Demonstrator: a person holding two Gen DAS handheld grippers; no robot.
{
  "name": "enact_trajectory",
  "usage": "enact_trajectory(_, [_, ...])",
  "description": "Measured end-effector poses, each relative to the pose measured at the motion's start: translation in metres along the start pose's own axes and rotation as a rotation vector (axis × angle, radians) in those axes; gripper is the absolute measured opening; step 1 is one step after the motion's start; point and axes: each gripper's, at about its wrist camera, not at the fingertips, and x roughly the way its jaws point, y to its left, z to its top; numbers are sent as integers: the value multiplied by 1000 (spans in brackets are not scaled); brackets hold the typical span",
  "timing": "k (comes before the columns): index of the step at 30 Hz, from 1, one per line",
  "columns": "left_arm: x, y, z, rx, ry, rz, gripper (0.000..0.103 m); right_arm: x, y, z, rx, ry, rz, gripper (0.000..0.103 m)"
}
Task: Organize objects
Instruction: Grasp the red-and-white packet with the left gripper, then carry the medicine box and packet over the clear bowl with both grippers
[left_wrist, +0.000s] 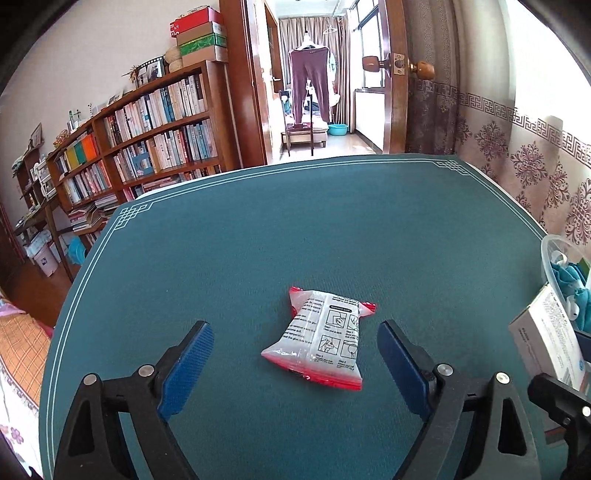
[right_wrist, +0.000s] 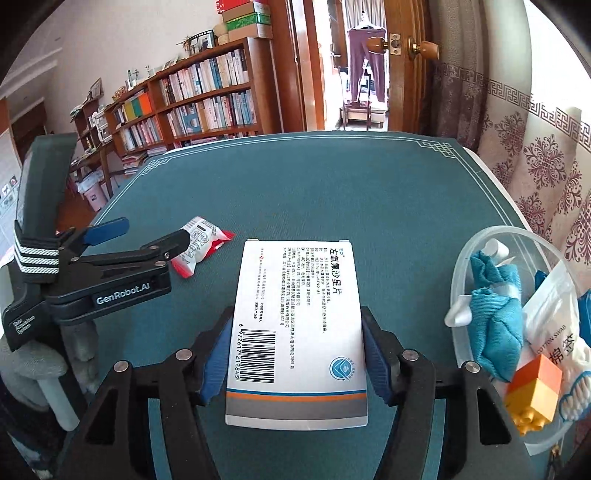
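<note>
2 grippers — right gripper (right_wrist: 295, 354) clamps medicine box (right_wrist: 295, 332); left gripper (left_wrist: 295, 354) straddles sachet (left_wrist: 321, 336).

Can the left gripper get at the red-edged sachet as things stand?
Probably yes. The left gripper is open with the sachet lying flat between its fingers on the green mat, nothing in between. The right gripper grips the white box clear of it.

Home study: bookshelves (left_wrist: 147, 140), hanging laundry (left_wrist: 309, 88)
</note>
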Motion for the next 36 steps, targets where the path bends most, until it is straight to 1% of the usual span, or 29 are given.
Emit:
enact_trajectory(4, [14,-4,0,-14,30,12,89,-6,-8,-2,7,-7,15,64])
enact_trajectory(5, [17,-5,0,-13,36,14,85,-8,-9,-3,9,-8,20,64])
enact_trajectory(6, [20,-6,-1,-11,45,15,77,-8,-10,-4,10,-9,26,64])
enact_trajectory(8, [25,-6,-2,-10,65,14,74,-9,-12,-7,12,-10,35,64])
enact_trajectory(10, [28,-7,-3,-13,68,17,72,-11,-14,-8,14,-11,43,64])
enact_trajectory(12, [32,-6,-4,-17,77,7,61,-14,-15,-9,15,-16,46,64])
enact_trajectory(13, [33,-6,-5,-19,82,2,59,-15,-16,-9,16,-19,49,64])
enact_trajectory(16, [34,-6,-6,-23,78,-1,56,-22,-20,-10,20,-29,49,64])
enact_trajectory(18, [34,-7,-5,-18,73,-8,52,-27,-24,-10,21,-37,43,64])
enact_trajectory(22, [32,-10,-5,-13,70,-13,50,-38,-38,-8,36,-50,32,64])
enact_trajectory(27, [21,-16,-5,-15,53,-28,49,-60,-72,5,69,-92,-21,64])
enact_trajectory(31, [7,-27,-3,-4,30,-55,49,-78,-110,17,105,-119,-91,64])
enact_trajectory(36, [-16,-51,4,38,-13,-99,49,-90,-159,23,152,-130,-185,64])
